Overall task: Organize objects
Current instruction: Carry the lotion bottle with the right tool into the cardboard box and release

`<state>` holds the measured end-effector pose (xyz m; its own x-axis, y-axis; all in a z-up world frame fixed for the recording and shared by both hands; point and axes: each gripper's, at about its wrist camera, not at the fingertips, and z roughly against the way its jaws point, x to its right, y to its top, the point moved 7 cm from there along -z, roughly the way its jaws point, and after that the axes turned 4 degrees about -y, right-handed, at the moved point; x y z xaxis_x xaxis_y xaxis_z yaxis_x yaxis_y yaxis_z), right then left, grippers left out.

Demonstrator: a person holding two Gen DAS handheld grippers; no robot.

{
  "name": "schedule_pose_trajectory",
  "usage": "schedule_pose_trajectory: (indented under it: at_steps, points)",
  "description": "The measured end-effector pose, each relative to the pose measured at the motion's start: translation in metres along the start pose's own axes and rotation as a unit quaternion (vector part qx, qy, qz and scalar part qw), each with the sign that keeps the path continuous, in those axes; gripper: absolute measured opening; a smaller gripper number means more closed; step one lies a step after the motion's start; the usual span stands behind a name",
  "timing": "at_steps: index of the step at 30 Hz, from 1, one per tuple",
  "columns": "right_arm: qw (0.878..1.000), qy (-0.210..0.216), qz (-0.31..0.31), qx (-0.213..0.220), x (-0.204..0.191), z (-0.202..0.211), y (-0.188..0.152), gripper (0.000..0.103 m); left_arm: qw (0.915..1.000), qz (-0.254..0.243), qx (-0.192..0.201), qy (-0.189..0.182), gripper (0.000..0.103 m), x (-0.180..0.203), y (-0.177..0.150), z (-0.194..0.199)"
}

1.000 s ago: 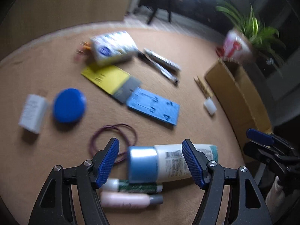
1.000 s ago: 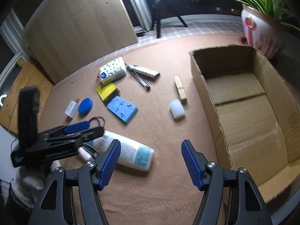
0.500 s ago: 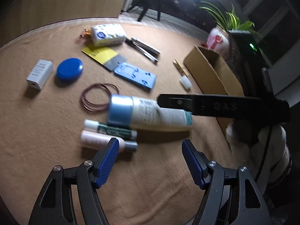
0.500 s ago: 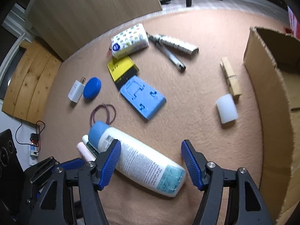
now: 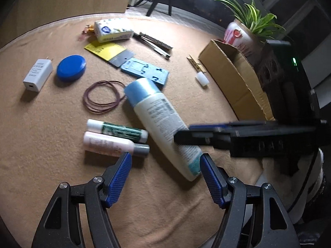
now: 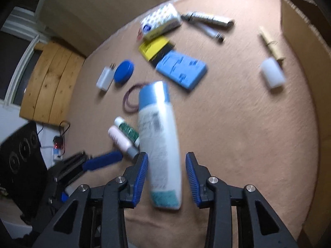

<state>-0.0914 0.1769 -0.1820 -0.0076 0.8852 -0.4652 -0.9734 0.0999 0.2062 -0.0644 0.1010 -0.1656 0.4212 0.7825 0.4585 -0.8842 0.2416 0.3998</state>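
A white bottle (image 5: 159, 119) with a light-blue cap lies on the tan cloth. In the right wrist view the bottle (image 6: 159, 140) runs lengthwise between the pads of my right gripper (image 6: 166, 163). Those jaws are closing; the left pad is at the bottle's side and a thin gap shows at the right pad. In the left wrist view the right gripper's fingers (image 5: 196, 139) reach in from the right over the bottle's lower end. My left gripper (image 5: 165, 163) hangs open just in front of the bottle's base, holding nothing.
Beside the bottle lie a green tube (image 5: 115, 131) and a pink tube (image 5: 107, 144). Farther off are rubber bands (image 5: 101, 96), a blue lid (image 5: 71, 68), a white charger (image 5: 38, 74) and a blue tray (image 5: 144, 72). An open cardboard box (image 5: 233, 78) stands at right.
The right gripper has dropped toward the bottle and its jaws have narrowed around it. The bottle has swung from lying crosswise to a diagonal in the left view. The left gripper has drawn back.
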Motion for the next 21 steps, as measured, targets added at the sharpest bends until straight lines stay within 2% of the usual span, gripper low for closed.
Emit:
schedule_pose_trajectory:
  at_steps: [3,7,12,15,21]
  points:
    - [1.0,0.006,0.002,0.005,-0.002,0.003,0.009,0.035,1.0,-0.003,-0.004,-0.002,0.071,0.005,0.002,-0.006]
    - [1.0,0.006,0.016,-0.01,-0.006,-0.006,0.012,0.035,0.9999,-0.006,-0.01,-0.01,0.071,0.011,0.006,-0.013]
    - [0.999,0.025,0.008,-0.025,-0.008,-0.016,0.01,0.035,0.9998,0.008,-0.016,-0.006,0.071,0.008,0.011,-0.026]
    - [0.999,0.029,0.008,-0.027,-0.013,-0.018,0.006,0.036,0.9996,0.02,-0.014,-0.017,0.07,0.007,0.013,-0.031]
    - [1.0,0.021,0.007,-0.009,-0.011,-0.005,0.001,0.034,0.9993,0.027,-0.009,-0.022,0.063,0.011,0.018,-0.031]
